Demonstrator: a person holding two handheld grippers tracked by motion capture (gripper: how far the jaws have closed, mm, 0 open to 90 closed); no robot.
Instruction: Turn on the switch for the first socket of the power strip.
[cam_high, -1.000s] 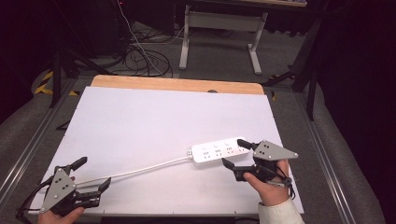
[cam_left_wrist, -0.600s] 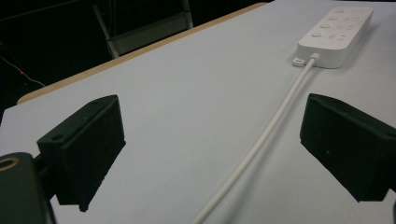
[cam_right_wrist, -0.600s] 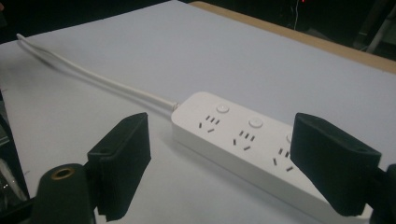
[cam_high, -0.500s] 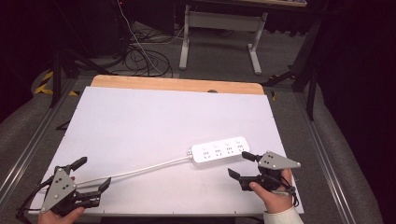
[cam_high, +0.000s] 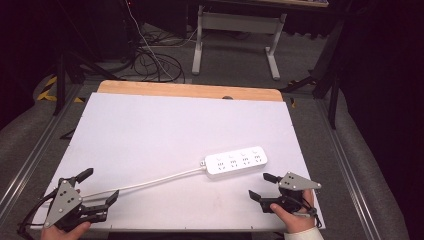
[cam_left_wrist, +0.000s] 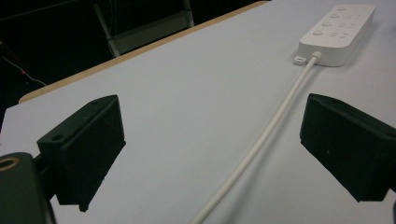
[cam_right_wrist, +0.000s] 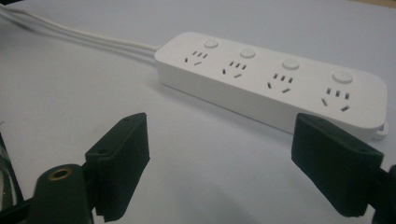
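Note:
A white power strip (cam_high: 235, 161) with several sockets lies flat on the white table top (cam_high: 165, 125), right of centre. Its white cable (cam_high: 155, 180) runs off to the front left. My left gripper (cam_high: 100, 185) is open at the front left corner, and the cable (cam_left_wrist: 266, 135) passes between its jaws (cam_left_wrist: 210, 149) without being pinched; the strip (cam_left_wrist: 338, 30) lies far ahead. My right gripper (cam_high: 258, 185) is open near the front edge, a short way in front of the strip (cam_right_wrist: 275, 81), jaws (cam_right_wrist: 224, 163) apart and holding nothing.
A wooden strip (cam_high: 190, 90) borders the table's far edge. Beyond it stand a white desk frame (cam_high: 235, 30) and loose dark cables (cam_high: 150, 55) on the floor. Metal rails (cam_high: 350, 170) run along both sides of the table.
My right gripper has drawn back from the power strip's right end toward the table's front edge, still open. The left gripper and the strip have stayed put.

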